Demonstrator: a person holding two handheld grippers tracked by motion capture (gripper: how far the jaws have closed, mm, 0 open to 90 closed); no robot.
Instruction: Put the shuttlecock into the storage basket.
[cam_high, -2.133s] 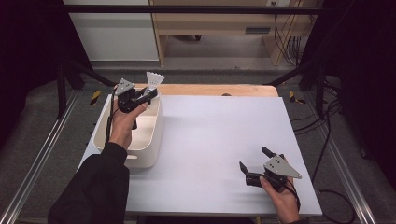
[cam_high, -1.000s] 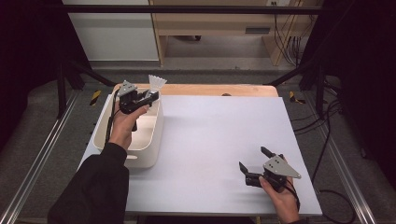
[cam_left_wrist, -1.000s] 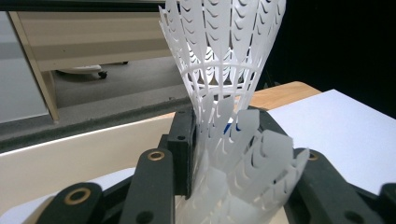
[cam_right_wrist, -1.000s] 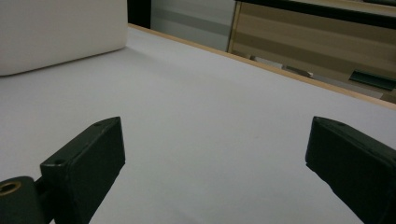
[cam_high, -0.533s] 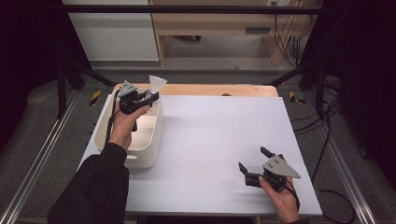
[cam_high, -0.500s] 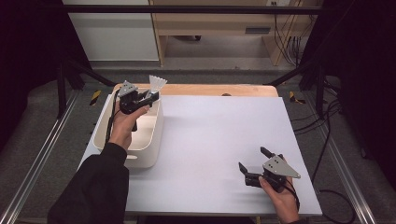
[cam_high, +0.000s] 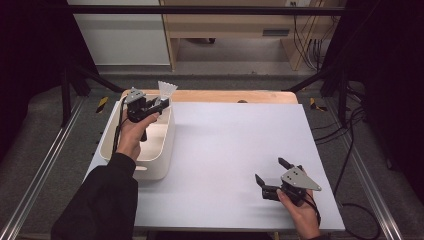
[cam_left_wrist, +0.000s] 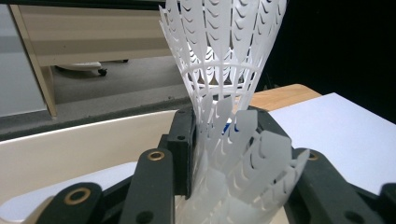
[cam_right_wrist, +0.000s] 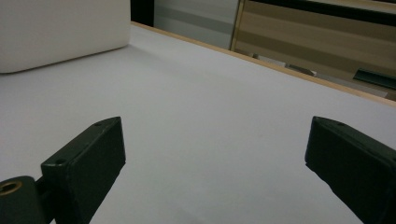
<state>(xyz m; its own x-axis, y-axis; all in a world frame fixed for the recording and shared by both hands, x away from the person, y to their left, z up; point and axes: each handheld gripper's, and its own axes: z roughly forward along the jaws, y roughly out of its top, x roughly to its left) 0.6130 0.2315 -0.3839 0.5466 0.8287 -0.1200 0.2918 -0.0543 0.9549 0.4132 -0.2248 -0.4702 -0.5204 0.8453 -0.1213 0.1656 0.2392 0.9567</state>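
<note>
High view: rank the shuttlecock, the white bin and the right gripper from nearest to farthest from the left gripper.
1. Shuttlecock: clamped in the left gripper, skirt sticking out past the jaws.
2. White bin: directly beneath, at the table's left edge.
3. Right gripper: far across, at the near right corner, jaws open.

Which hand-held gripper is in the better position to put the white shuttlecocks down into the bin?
The left hand-held gripper. It is already shut on the shuttlecocks above the white bin. The right hand-held gripper is open, far across the table.
</note>
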